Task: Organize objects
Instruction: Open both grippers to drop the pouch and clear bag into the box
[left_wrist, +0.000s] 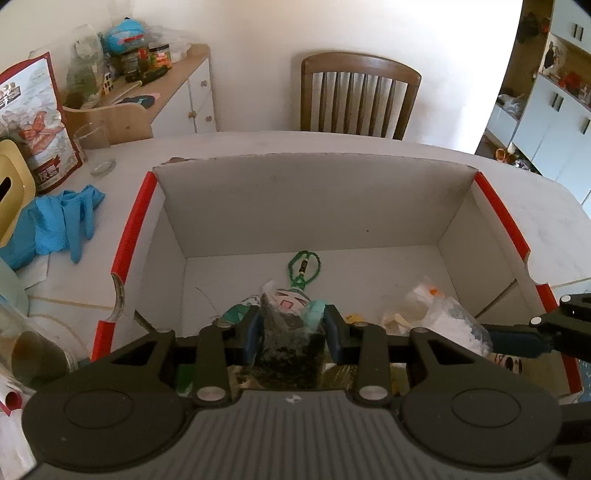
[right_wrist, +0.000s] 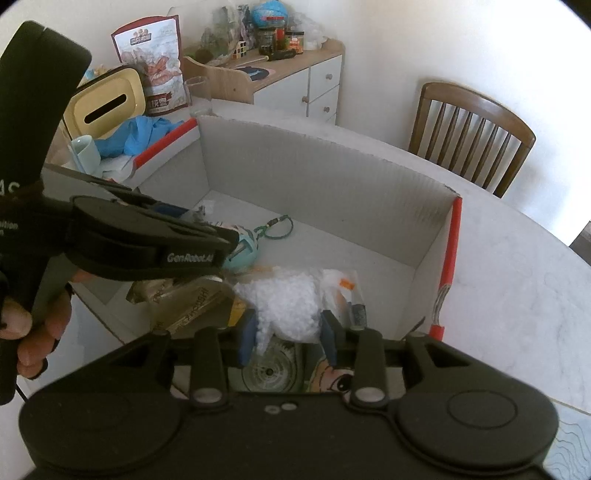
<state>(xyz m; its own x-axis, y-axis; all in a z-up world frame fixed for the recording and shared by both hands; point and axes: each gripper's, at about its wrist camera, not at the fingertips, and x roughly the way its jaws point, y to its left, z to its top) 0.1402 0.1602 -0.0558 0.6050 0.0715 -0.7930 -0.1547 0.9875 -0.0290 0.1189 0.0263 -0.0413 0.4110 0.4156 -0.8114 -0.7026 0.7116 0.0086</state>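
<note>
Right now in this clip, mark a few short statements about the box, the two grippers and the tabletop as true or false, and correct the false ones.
1. The left gripper has a dark packet between its fingers. True.
2. The cardboard box lies upside down. False: it stands open, with items on its floor.
3. A green cord loop lies on the box floor. True.
4. The blue gloves are inside the box. False: they lie on the table outside its left wall.
5. The right gripper has a clear bag of white bits between its fingers. True.
6. A person sits in the wooden chair. False: nobody is in it.
</note>
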